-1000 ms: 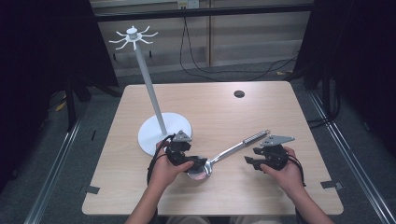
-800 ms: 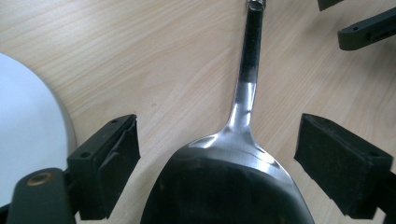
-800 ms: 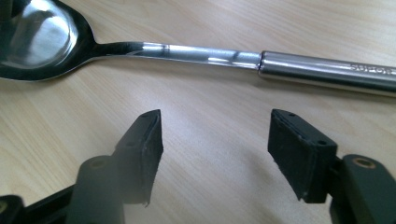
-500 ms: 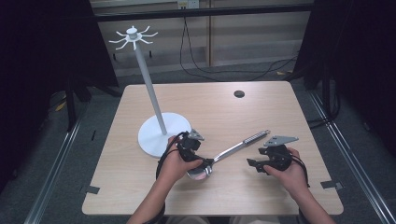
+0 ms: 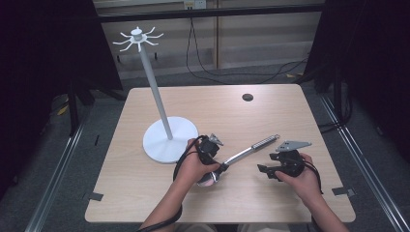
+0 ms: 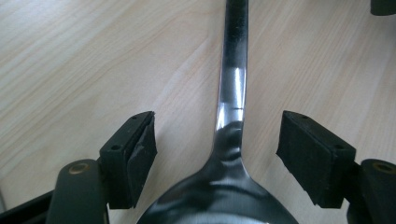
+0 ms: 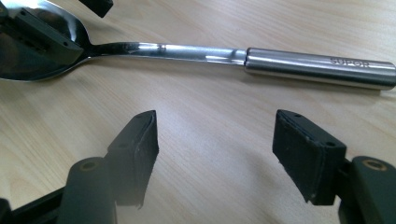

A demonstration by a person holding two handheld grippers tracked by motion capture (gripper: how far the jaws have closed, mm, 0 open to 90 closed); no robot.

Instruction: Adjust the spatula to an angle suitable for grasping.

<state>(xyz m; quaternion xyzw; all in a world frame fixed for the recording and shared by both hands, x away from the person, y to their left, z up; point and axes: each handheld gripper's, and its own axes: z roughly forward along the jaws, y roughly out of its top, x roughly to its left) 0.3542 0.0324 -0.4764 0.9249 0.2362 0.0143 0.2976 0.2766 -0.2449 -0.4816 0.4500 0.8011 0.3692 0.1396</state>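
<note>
Steel ladle: a polished ladle [image 5: 232,159] lies flat on the pale wooden table [image 5: 145,198], bowl toward the person, thick handle [image 7: 317,67] pointing away and to the right.
Left gripper: the left gripper [image 5: 215,166] sits over the neck of the ladle [image 6: 231,130], where bowl narrows into stem. Its jaws have just been closing, yet both pads [image 6: 140,154] stand clear of the metal, one on each side, so nothing is gripped.
Right gripper: the right gripper [image 5: 270,170] hovers near the handle, on the person's side of it, jaws wide apart with bare table [image 7: 210,154] between them, holding nothing. They have just been opening.
Step in hand (my reading): a first grasp on the ladle's neck by the left hand, perhaps to hang it.
Risk, slip: the stem is narrow, rounded and shiny; pads closing off-centre could push it sideways or let it twist out.
Risk, tip: a grip this close to the bowl leaves the long, heavy handle hanging free, so on lifting it may sag and swing.
Risk, collision: the right gripper is close enough that a swinging handle could strike it.
Farther off: a white stand [image 5: 170,139] with a tall pole and a ring of hooks [image 5: 138,37] stands just beyond the left hand [image 5: 193,166]; a small dark disc [image 5: 247,97] lies near the far edge.
</note>
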